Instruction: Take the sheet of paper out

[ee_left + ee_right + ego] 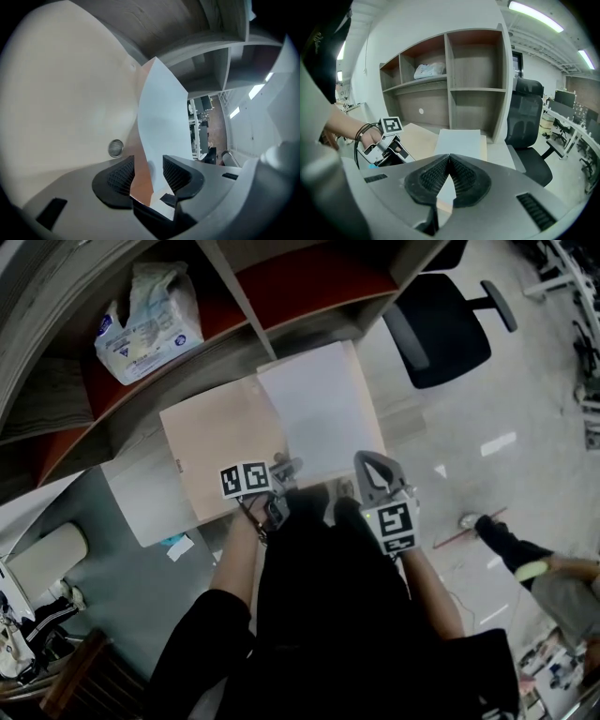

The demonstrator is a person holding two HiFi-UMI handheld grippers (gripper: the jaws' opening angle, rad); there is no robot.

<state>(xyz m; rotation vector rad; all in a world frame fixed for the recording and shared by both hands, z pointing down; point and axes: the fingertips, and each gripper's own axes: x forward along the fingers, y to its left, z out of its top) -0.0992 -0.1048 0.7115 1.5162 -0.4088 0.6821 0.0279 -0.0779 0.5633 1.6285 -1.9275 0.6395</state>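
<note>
A white sheet of paper [319,409] lies on the right half of a flat beige folder [220,442] on the desk. My left gripper [286,468] is at the sheet's near left corner. Its jaws stand open [149,171] with the sheet's edge [161,122] running between the pads, which do not press on it. My right gripper [370,463] sits at the near right corner. In the right gripper view its jaws [450,164] are shut on the sheet's near edge [459,140], and the left gripper [386,140] shows to the left.
A shelf unit [234,296] with open cubbies stands behind the desk and holds a plastic pack [145,320]. A black office chair [441,329] stands to the right. A white roll [47,559] lies at the left. A small round metal fitting [116,148] sits on the folder.
</note>
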